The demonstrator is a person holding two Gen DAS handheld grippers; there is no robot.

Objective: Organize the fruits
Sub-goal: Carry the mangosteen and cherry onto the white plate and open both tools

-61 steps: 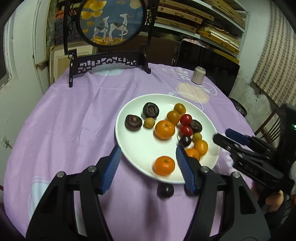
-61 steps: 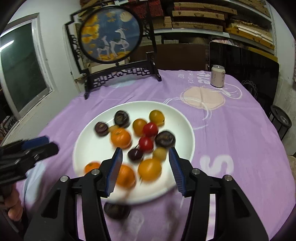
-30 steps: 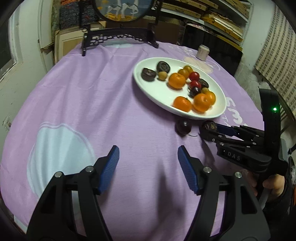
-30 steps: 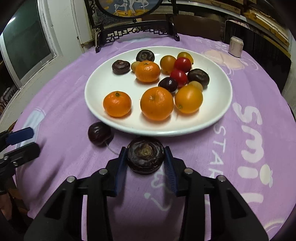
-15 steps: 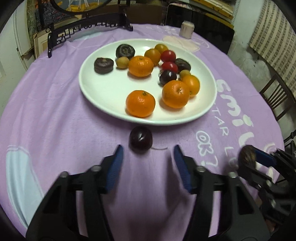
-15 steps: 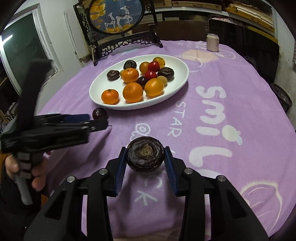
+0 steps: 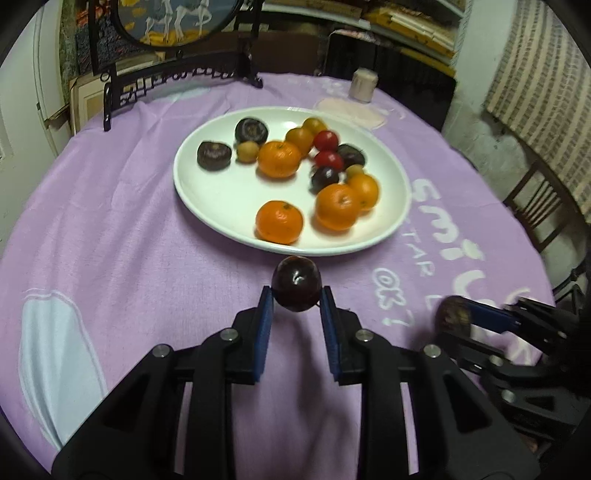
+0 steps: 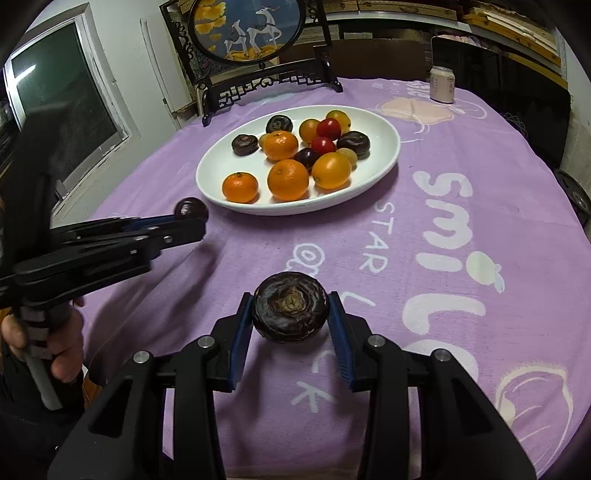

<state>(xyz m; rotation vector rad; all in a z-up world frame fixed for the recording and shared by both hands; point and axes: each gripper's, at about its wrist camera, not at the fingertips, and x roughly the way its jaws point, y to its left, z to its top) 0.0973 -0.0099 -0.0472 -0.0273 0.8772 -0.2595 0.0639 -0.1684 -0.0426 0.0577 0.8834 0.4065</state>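
The left gripper (image 7: 295, 301) is clamped on a dark plum (image 7: 296, 283) near the white plate (image 7: 207, 210)'s near edge. The right gripper (image 8: 291, 312) is clamped on a wrinkled dark fruit (image 8: 290, 307). Risk: either round fruit may slip out and roll across the purple tablecloth (image 8: 461, 280).

Left wrist view: dark wrinkled fruit (image 7: 452, 314) in the right gripper (image 7: 458, 319) is motion-blurred; round framed deer picture (image 7: 177, 20) is cut off by the top edge.

Both wrist views face the shared plate (image 7: 399, 206) (image 8: 391, 155).
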